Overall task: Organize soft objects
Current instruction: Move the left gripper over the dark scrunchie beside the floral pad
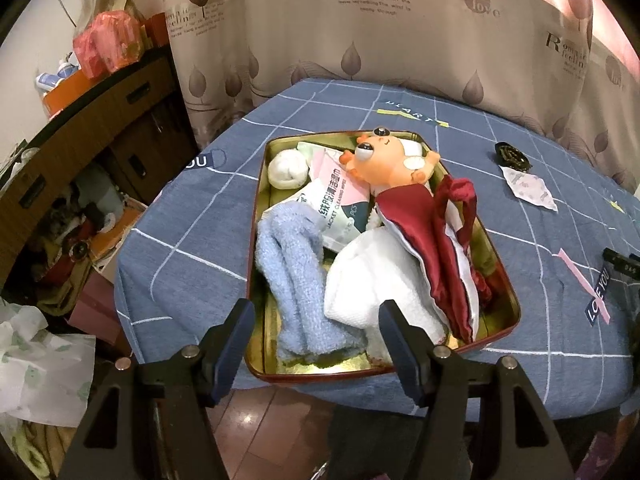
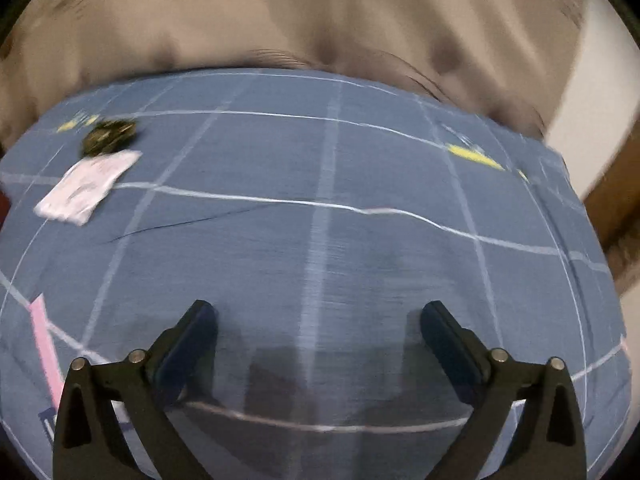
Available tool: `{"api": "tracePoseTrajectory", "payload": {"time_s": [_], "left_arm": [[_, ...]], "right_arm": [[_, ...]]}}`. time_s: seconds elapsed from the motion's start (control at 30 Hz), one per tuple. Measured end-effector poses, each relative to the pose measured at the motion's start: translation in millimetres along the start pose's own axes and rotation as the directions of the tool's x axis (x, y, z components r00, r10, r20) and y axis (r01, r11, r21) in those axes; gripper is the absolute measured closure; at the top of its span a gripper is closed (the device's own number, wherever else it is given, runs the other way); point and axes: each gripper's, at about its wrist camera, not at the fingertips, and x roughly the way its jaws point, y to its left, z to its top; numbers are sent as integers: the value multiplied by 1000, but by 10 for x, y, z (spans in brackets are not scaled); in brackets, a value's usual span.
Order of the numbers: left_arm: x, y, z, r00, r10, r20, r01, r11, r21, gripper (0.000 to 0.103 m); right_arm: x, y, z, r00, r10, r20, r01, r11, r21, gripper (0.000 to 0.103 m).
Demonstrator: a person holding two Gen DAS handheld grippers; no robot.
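**Tin nearly packed, two small things left out**

A leaf-printed curtain [image 1: 400, 40] hangs behind a worktop [image 1: 180, 240] covered in blue cloth with a white grid. On it, toward the near edge, sits a shallow metal tin [image 1: 508, 280], gold inside with a red rim, serving as the collecting tray for the soft things. It holds a fluffy blue towel [image 1: 296, 280] along its left wall, a folded white cloth [image 1: 360, 276] beside it, glossy red satin fabric [image 1: 432, 232] draped over that, a smooth orange rubber toy [image 1: 388, 160] with bulging eyes at the far end, a crinkly wipes pack [image 1: 336, 204] and a white rolled ball [image 1: 286, 168] in the far left corner.

The left hand-held gripper [image 1: 316, 328] hangs spread over the tin's near edge, gripping nothing, probably ready to tidy the pile.

Well apart, toward the worktop's far right, lie a flat white sachet [image 2: 86, 188] and, touching it, a dark beaded item [image 2: 108, 136], likely what remains. The right hand-held gripper [image 2: 318, 332], spread wide and empty, is over bare cloth; its view is blurred.
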Motion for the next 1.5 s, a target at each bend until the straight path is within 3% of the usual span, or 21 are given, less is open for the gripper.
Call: {"api": "tracePoseTrajectory", "payload": {"time_s": [0.13,0.57,0.67,0.77,0.87,0.97,1.13,1.33,1.5], "left_arm": [[7,-2,-6,1000,14,2,-14,1000,2,37],[-213,-216,26,995,78,69,-83,993,78,36],[-289,-419,89,999,17,42,-23,989,148,34],[-338,-664,187,997,-81,-2,80,975,207,34],[-299,-885,317,982,-177,-60,186,958,218,34],[-155,-1108,504,964,-229,-133,252,947,197,34],[111,-1409,883,944,-283,-171,308,940,144,34],[509,-1773,1202,931,-289,-223,317,943,99,34],[768,-2025,1293,935,-249,-253,289,948,132,34]], "right_arm": [[93,-129,51,998,55,-29,-53,995,86,1],[97,-121,38,998,63,-30,-60,994,86,0],[100,-139,30,997,69,-30,-66,994,84,0],[105,-140,26,997,73,-31,-70,994,81,0],[108,-138,23,997,73,-28,-70,994,83,0],[107,-148,19,997,73,-27,-70,994,83,0],[88,-140,5,998,66,-21,-64,995,82,0],[90,-155,8,997,77,-19,-75,994,82,0],[88,-147,6,997,77,-17,-76,994,78,0]]}}
